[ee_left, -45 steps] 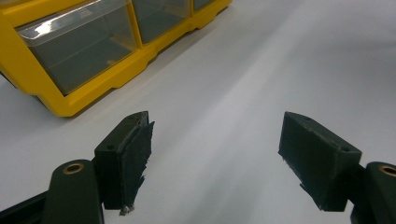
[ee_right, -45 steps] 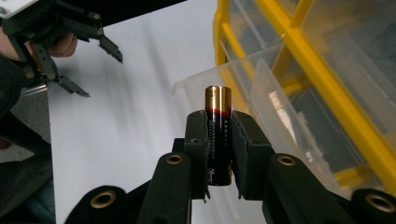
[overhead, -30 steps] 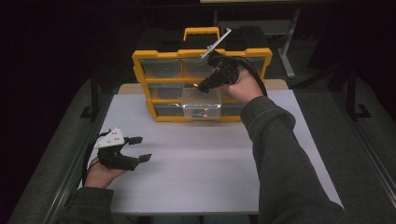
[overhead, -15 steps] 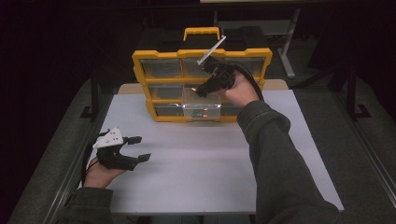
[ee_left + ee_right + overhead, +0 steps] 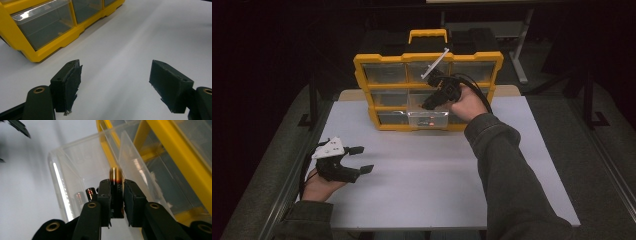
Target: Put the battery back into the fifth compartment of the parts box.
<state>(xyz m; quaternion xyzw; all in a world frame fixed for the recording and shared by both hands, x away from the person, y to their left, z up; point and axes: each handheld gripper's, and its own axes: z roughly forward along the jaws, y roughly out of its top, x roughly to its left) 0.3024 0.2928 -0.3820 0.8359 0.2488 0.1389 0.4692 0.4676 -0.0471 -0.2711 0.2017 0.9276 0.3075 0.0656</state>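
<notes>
Right hand-held gripper [image 5: 116, 188]: we see it clamped on a small brass-tipped cylinder [image 5: 115, 175], over the pulled-out clear drawer [image 5: 75, 170] of the yellow organizer [image 5: 428, 90].
Left hand-held gripper [image 5: 116, 85]: we see it spread wide, low over the white desk [image 5: 422, 175], near its left edge.

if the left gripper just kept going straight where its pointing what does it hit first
Probably nothing soon: the open left gripper points across bare white table. The yellow organizer sits off to its left, likely missed, though depth is hard to judge.
</notes>
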